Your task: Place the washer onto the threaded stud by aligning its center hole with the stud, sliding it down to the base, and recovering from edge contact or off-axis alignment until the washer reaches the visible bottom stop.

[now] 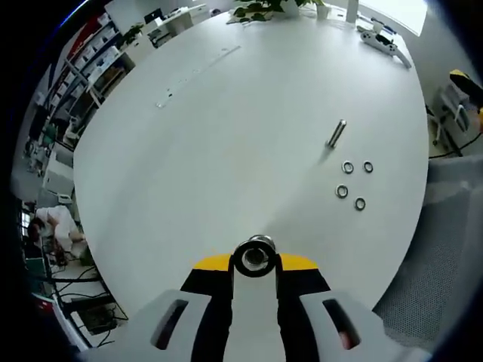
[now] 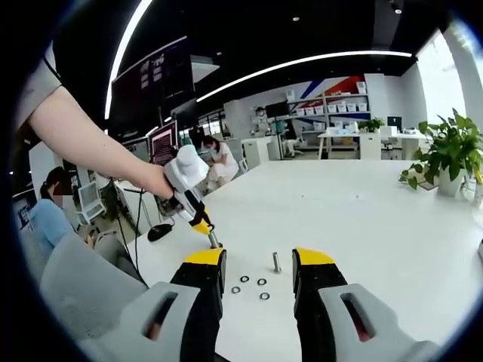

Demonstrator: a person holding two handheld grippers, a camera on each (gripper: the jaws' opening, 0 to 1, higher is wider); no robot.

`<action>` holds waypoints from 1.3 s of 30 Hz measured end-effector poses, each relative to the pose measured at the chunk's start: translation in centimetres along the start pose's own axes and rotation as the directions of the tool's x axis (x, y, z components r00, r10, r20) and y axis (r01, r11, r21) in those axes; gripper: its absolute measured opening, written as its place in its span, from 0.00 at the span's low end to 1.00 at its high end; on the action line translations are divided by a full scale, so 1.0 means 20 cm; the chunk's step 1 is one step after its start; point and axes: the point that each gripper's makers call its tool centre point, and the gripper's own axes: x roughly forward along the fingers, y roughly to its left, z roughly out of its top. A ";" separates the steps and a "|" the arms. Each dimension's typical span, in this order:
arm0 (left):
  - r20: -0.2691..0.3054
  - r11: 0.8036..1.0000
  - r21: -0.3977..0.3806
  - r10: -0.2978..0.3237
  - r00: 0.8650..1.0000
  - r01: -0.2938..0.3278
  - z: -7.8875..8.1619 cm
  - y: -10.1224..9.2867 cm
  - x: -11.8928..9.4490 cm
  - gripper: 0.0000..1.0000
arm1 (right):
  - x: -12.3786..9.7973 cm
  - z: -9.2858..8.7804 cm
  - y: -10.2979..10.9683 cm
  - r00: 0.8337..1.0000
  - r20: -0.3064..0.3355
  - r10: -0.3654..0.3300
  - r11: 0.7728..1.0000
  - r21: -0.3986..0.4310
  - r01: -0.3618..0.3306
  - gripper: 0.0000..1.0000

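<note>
Left tool (image 1: pixel 255 265), in the left gripper view, is clenched on a small metal piece (image 1: pixel 255 255); the piece faces the camera end-on as a round ring with a dark hollow, and I cannot tell whether it is a washer or a short sleeve. From this tool the threaded stud (image 1: pixel 336 133) lies ahead and off to the right, well apart, on the white desk (image 1: pixel 189 151); four loose washers (image 1: pixel 348 167) lie flat in a small cluster just on the near side of the stud, none of them on it.

In the right gripper view a hand (image 2: pixel 155 181) carries the left tool (image 2: pixel 212 237) in from the left, its yellow tips angled down toward the desk (image 2: pixel 377 226) with the metal piece (image 2: pixel 215 243) poking out below them, near the washers (image 2: pixel 244 279) but apart from them; further right the stud (image 2: pixel 276 262) stands upright, its long axis rising straight from the desk top, base on the surface.

The right tool (image 2: pixel 258 260) is released, jaws spread wide with nothing between them; the stud and washers appear in the gap between them, further out on the desk.

My judgement: placing has not begun; the stud is bare. The right tool points squarely at the stud, while the left tool approaches from the stud's left side and must travel rightward, then bring any washer's hole over the vertical axis before lowering.
</note>
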 end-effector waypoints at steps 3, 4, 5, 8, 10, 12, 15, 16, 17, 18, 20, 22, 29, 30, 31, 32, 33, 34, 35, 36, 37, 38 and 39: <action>-0.013 1.000 0.008 -0.004 1.000 0.005 -0.01 0.00 0.02 0.19 | 0.00 0.00 0.00 1.000 0.000 0.000 1.000 0.002 0.000 0.38; -0.016 1.000 0.012 -0.003 1.000 0.003 -0.01 0.00 0.02 0.19 | 0.00 0.00 0.00 1.000 0.001 0.000 1.000 0.003 0.000 0.38; -0.019 1.000 0.015 -0.002 1.000 0.002 -0.01 0.00 0.02 0.19 | 0.00 0.00 0.00 1.000 0.000 -0.001 1.000 0.004 0.001 0.38; -0.031 1.000 0.011 -0.004 1.000 0.004 -0.02 0.00 0.03 0.19 | 0.00 0.00 0.00 1.000 0.001 -0.001 1.000 0.006 0.001 0.38; -0.035 1.000 0.004 -0.007 0.999 0.007 -0.03 0.00 0.03 0.19 | 0.00 0.00 0.00 1.000 0.000 -0.001 1.000 0.006 0.001 0.38; -0.037 1.000 0.011 0.003 0.999 -0.002 -0.03 0.01 0.04 0.19 | 0.00 0.00 0.00 1.000 0.000 0.000 1.000 0.008 0.000 0.38; -0.033 1.000 0.012 0.004 0.999 -0.003 -0.02 0.01 0.05 0.19 | 0.00 0.00 0.00 1.000 0.000 0.002 1.000 0.007 -0.002 0.38; -0.037 1.000 0.012 0.004 0.999 -0.004 -0.02 0.00 0.05 0.19 | 0.00 0.00 0.00 1.000 0.001 0.003 1.000 0.009 -0.003 0.38; -0.040 1.000 0.013 0.002 0.999 -0.002 -0.02 0.00 0.06 0.19 | 0.00 0.00 0.00 1.000 0.001 0.003 1.000 0.008 -0.003 0.38; -0.040 1.000 0.018 0.002 0.999 -0.002 -0.02 0.00 0.06 0.19 | 0.00 0.00 0.00 1.000 0.001 0.003 1.000 0.006 -0.003 0.38; -0.044 1.000 0.022 0.007 0.999 -0.007 -0.02 0.00 0.06 0.20 | 0.00 0.00 0.00 1.000 0.002 0.002 1.000 0.008 -0.002 0.38; -0.044 1.000 0.019 0.009 0.999 -0.008 -0.03 0.00 0.06 0.20 | 0.00 0.00 0.00 1.000 0.003 0.000 1.000 0.008 0.000 0.39; -0.032 1.000 0.015 0.010 0.999 -0.010 -0.03 0.00 0.06 0.20 | 0.00 0.00 0.00 1.000 0.000 0.002 1.000 0.007 -0.002 0.39; -0.031 1.000 0.013 0.011 0.999 -0.010 -0.02 0.00 0.06 0.20 | 0.00 0.00 0.00 1.000 0.000 0.002 1.000 0.005 -0.002 0.39; -0.028 1.000 0.014 0.014 1.000 -0.013 -0.02 0.00 0.06 0.20 | 0.00 0.00 0.00 1.000 0.000 0.003 1.000 0.007 -0.003 0.39; -0.022 1.000 0.012 0.014 1.000 -0.014 -0.01 0.00 0.06 0.19 | 0.00 0.00 0.01 1.000 0.000 0.004 1.000 0.007 -0.004 0.39; -0.017 1.000 0.001 0.008 1.000 -0.008 -0.01 0.00 0.06 0.20 | 0.00 0.00 0.01 1.000 -0.002 0.004 1.000 0.005 -0.004 0.39; -0.017 1.000 -0.003 0.006 1.000 -0.006 -0.01 -0.01 0.05 0.20 | 0.00 0.00 0.01 1.000 -0.003 0.004 1.000 0.003 -0.004 0.39; -0.015 1.000 -0.002 0.008 1.000 -0.008 -0.01 -0.01 0.04 0.20 | 0.00 0.00 0.01 1.000 -0.004 0.005 1.000 0.003 -0.004 0.39; -0.010 1.000 -0.002 0.012 1.000 -0.012 -0.01 -0.01 0.04 0.20 | 0.00 0.00 0.01 1.000 -0.003 0.005 1.000 0.005 -0.005 0.39; -0.010 1.000 -0.006 0.012 1.000 -0.012 -0.01 -0.01 0.03 0.20 | 0.00 0.00 0.01 1.000 -0.002 0.005 1.000 0.006 -0.005 0.39; -0.007 1.000 -0.014 0.014 1.000 -0.014 -0.01 0.00 0.03 0.20 | 0.00 0.00 0.01 1.000 -0.003 0.006 1.000 0.004 -0.006 0.39; -0.003 1.000 -0.017 0.018 1.000 -0.018 -0.01 0.00 0.02 0.20 | 0.00 0.00 0.01 1.000 -0.003 0.007 1.000 0.003 -0.007 0.39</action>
